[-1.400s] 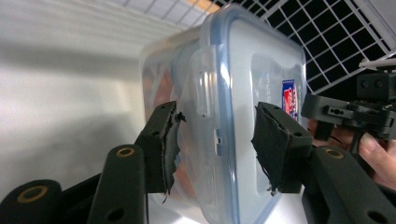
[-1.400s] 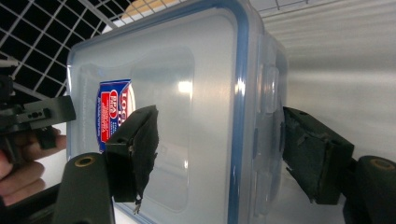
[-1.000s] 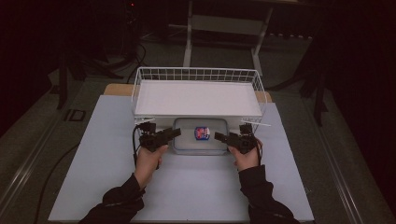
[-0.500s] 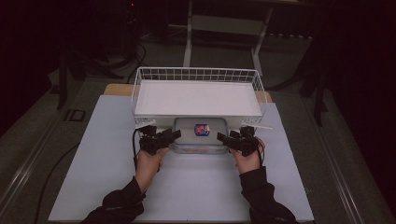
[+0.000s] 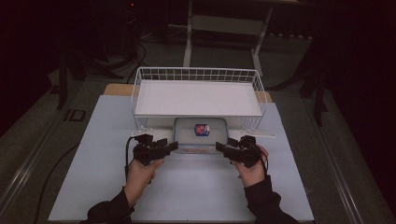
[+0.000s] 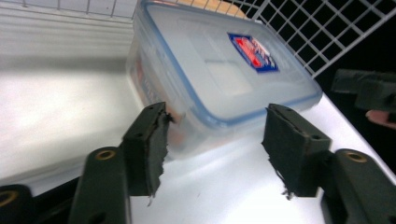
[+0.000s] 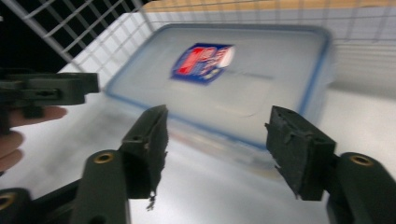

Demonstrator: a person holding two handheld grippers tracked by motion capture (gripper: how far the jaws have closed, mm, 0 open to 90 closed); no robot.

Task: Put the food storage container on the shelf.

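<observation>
A clear plastic container [image 5: 201, 133] with a blue-rimmed lid and a red-and-blue label lies on the table, half under a white wire shelf [image 5: 196, 74]. My left gripper [image 5: 172, 145] points at its near left corner and my right gripper [image 5: 220, 148] at its near right corner. In the left gripper view the container [image 6: 219, 60] lies just ahead of my left gripper [image 6: 219, 116]. Those jaws have just been opening; the pads are off it. In the right gripper view the container [image 7: 243, 70] is blurred beyond my right gripper [image 7: 219, 119], whose jaws have just been closing on nothing.
The shelf stands on thin wire legs at the back of the white table cover [image 5: 187, 196]. Its wire mesh [image 6: 327, 28] rises behind the container. Dark floor, cables and stand legs surround the table. The right gripper [image 6: 369, 88] shows in the left gripper view.
The container has slid away from the person, farther under the wire shelf. Both grippers have drawn back toward the person and now sit just off its near corners.
</observation>
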